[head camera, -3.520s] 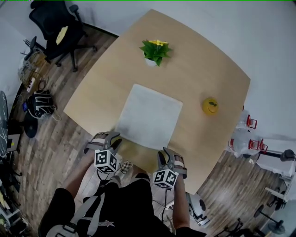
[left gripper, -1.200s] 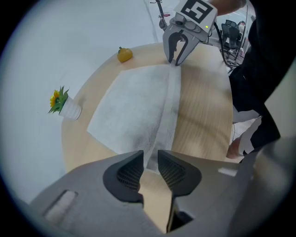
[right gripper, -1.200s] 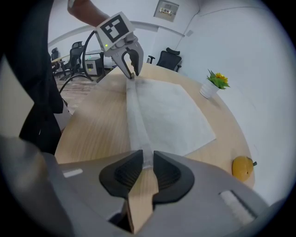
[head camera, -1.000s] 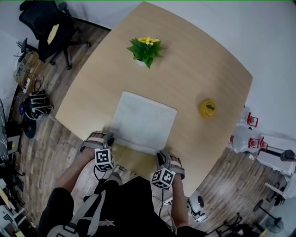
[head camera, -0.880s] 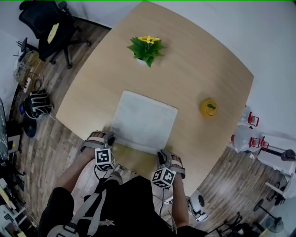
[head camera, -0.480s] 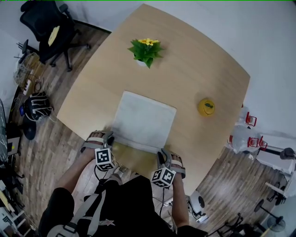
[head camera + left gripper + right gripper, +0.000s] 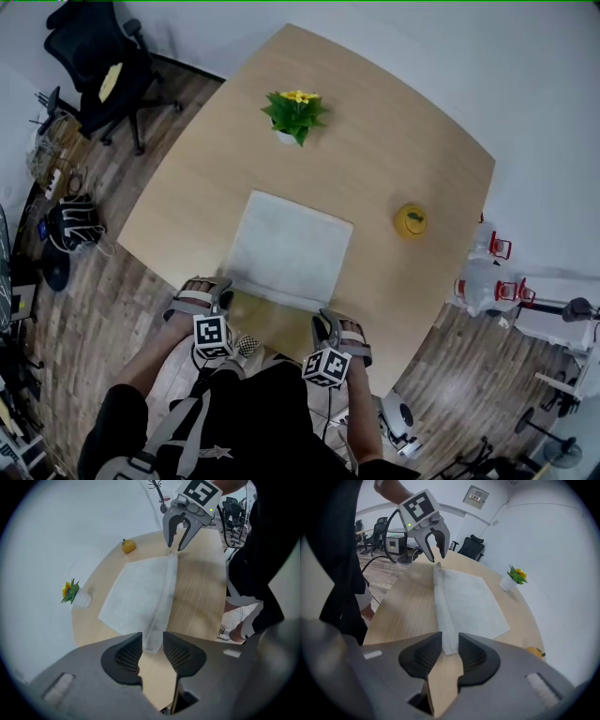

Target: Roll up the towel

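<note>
1. Lying flat on the table [image 7: 394, 141], the towel [image 7: 291, 246] sits close to the edge nearest the person. It is well apart from the potted plant [image 7: 295, 112] near the far edge and the yellow object [image 7: 410, 220] toward the right edge.
2. Its near border is turned over into a narrow fold [image 7: 165, 590] that runs along that table edge. The rest of the cloth is not yet rolled.
3. The left gripper [image 7: 152, 651] hovers over one end of the fold. Its jaws have just been opening and stand wide, and the fold's end shows between them without the pads pressing it.
4. The right gripper [image 7: 450, 651] does the same at the other end: jaws just opened, apart, the cloth between them but not pinched.
5. The towel looks thin, light and limp, so the fold will likely sag in the middle or flop open. The best hold is probably at both ends of the fold, pinching its full thickness, with both ends turned evenly toward the far edge.
</note>
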`<state>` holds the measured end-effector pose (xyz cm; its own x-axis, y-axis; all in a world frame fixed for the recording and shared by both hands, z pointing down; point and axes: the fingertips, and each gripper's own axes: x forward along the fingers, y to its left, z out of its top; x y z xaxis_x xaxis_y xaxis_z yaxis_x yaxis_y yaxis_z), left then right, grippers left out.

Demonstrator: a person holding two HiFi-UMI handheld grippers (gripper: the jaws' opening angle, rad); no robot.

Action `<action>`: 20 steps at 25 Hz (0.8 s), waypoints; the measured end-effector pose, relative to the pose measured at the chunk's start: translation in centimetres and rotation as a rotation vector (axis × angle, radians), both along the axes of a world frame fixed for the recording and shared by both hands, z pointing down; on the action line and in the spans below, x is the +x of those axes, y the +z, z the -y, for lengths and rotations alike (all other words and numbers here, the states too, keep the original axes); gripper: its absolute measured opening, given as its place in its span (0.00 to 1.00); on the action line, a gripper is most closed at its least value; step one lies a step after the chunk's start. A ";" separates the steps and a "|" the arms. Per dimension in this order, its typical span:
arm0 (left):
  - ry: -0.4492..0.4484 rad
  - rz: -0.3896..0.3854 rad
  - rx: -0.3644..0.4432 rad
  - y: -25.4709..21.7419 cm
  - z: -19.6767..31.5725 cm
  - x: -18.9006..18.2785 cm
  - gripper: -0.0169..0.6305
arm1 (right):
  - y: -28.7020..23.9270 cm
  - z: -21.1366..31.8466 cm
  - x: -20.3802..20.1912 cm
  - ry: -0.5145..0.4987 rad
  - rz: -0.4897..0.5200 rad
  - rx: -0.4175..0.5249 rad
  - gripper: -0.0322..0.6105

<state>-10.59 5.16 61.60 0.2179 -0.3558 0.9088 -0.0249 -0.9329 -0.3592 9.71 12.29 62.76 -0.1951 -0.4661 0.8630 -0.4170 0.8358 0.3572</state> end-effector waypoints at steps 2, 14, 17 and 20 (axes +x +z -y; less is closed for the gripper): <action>0.019 0.007 -0.018 0.7 -0.8 0.2 0.26 | 0.4 -0.3 -0.5 -0.009 0.004 -0.009 0.23; 0.053 0.079 -0.055 3.9 -0.5 -0.7 0.26 | 3.0 0.0 -0.3 -0.023 -0.016 -0.063 0.24; 0.062 0.092 -0.055 4.3 0.0 -0.9 0.26 | 3.6 0.2 -0.3 -0.029 -0.024 -0.077 0.23; 0.072 0.097 -0.055 4.5 0.4 -0.8 0.25 | 3.9 0.4 -0.3 -0.028 -0.024 -0.093 0.23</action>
<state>-11.37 4.80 66.09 0.1518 -0.2918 0.9444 0.0755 -0.9492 -0.3054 9.36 11.90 66.69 -0.1856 -0.3785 0.9068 -0.3853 0.8770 0.2871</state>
